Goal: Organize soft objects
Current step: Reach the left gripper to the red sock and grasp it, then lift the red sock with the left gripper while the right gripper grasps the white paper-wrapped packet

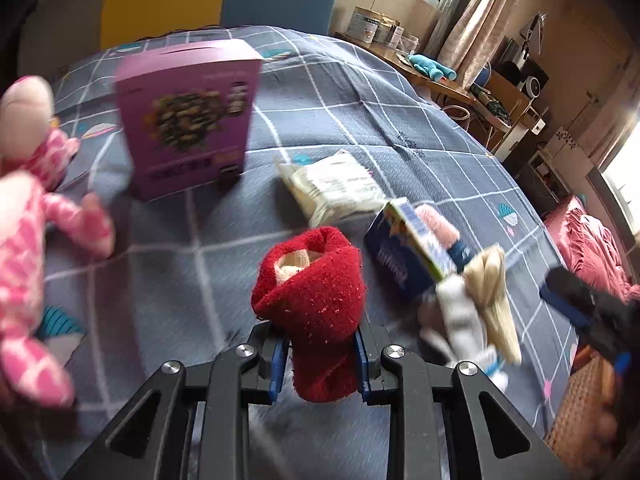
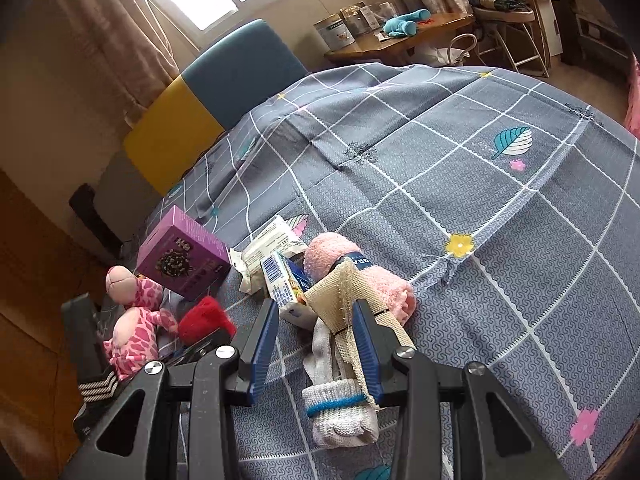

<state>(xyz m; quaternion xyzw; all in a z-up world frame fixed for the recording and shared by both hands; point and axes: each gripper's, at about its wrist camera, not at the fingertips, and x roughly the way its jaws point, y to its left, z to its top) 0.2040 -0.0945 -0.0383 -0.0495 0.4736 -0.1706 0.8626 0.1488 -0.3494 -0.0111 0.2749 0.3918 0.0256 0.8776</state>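
My left gripper [image 1: 320,360] is shut on a rolled red fuzzy sock [image 1: 316,300] and holds it over the grey checked bedspread [image 1: 360,120]; the red sock also shows in the right wrist view [image 2: 206,318]. My right gripper [image 2: 316,344] stands open around a white sock with a blue band [image 2: 340,416] and a beige mesh cloth [image 2: 340,300]. A pink fuzzy roll [image 2: 360,268] lies just beyond. A pink giraffe plush [image 1: 24,240] lies at the left, also in the right wrist view [image 2: 134,332].
A purple box [image 1: 188,116] stands upright on the bed. A white packet [image 1: 336,184] and a small blue carton [image 1: 404,240] lie near the socks. A woven basket [image 1: 584,412] sits at the right. A desk with tins [image 2: 400,36] stands beyond the bed.
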